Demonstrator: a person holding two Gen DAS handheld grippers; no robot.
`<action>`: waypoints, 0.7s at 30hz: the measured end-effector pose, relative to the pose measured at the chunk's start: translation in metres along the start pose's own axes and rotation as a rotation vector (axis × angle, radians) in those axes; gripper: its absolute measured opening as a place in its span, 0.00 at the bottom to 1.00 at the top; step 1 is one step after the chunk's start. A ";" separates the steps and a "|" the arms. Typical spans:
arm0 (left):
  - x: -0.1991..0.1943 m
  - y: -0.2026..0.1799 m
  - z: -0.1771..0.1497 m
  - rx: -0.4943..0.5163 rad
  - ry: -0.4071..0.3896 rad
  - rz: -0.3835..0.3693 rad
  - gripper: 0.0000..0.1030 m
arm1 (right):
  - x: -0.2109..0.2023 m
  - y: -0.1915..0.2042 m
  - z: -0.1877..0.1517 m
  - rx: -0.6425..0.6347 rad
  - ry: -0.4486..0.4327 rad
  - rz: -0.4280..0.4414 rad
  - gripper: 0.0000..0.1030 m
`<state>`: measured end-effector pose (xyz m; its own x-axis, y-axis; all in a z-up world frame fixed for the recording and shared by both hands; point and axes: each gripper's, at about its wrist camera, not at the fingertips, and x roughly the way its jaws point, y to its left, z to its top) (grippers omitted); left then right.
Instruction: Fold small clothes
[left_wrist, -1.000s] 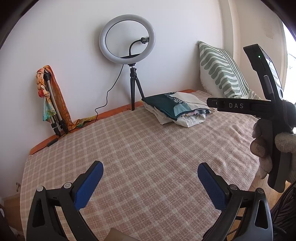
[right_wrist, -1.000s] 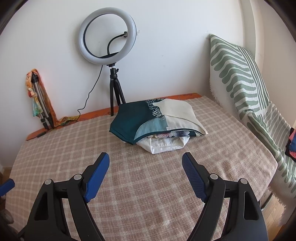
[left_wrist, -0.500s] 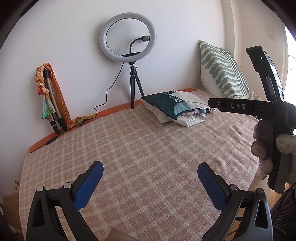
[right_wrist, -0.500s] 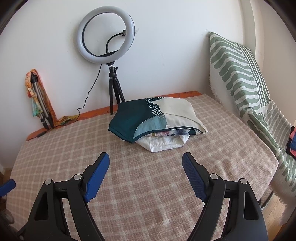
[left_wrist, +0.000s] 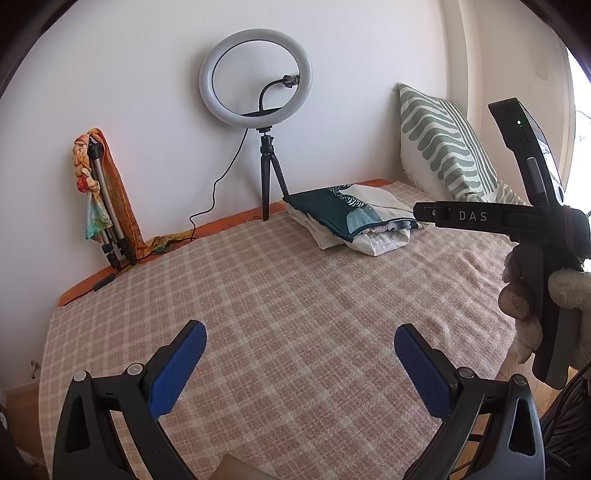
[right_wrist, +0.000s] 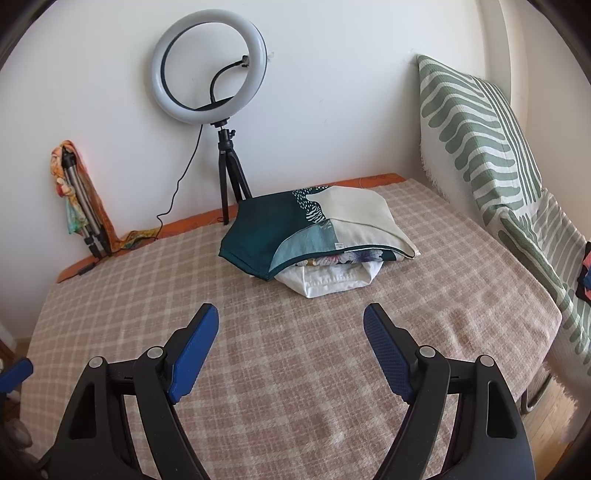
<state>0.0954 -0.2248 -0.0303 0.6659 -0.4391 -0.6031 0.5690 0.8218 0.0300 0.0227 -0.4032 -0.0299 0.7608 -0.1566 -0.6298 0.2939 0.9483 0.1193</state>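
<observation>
A small pile of folded clothes (right_wrist: 317, 240) lies at the far side of the checked bed cover (right_wrist: 258, 369): a dark teal and cream garment on top, a white one under it. The same pile (left_wrist: 351, 218) shows in the left wrist view. My right gripper (right_wrist: 291, 325) hovers open in front of the pile, apart from it, with nothing between its blue pads. My left gripper (left_wrist: 300, 341) is open too, over bare cover further left and nearer. The right gripper's black body and a gloved hand (left_wrist: 524, 291) fill the right edge of the left wrist view.
A ring light on a tripod (right_wrist: 221, 147) stands by the wall behind the pile, its cable trailing left. A folded tripod wrapped in a scarf (right_wrist: 77, 206) leans in the left corner. A green-striped cushion (right_wrist: 491, 155) rests against the right wall. The bed edge drops off at right.
</observation>
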 end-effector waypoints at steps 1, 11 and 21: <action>0.000 0.000 0.000 0.000 0.000 0.000 1.00 | 0.000 0.000 0.000 -0.001 0.001 0.000 0.79; 0.000 0.000 0.000 0.000 -0.003 0.004 1.00 | -0.001 0.001 -0.001 -0.002 0.003 0.004 0.79; 0.000 -0.003 0.001 0.001 -0.003 0.004 1.00 | 0.000 0.001 0.000 0.004 0.015 0.009 0.79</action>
<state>0.0939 -0.2270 -0.0297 0.6694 -0.4367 -0.6009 0.5667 0.8233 0.0330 0.0225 -0.4024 -0.0300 0.7547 -0.1434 -0.6402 0.2889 0.9488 0.1280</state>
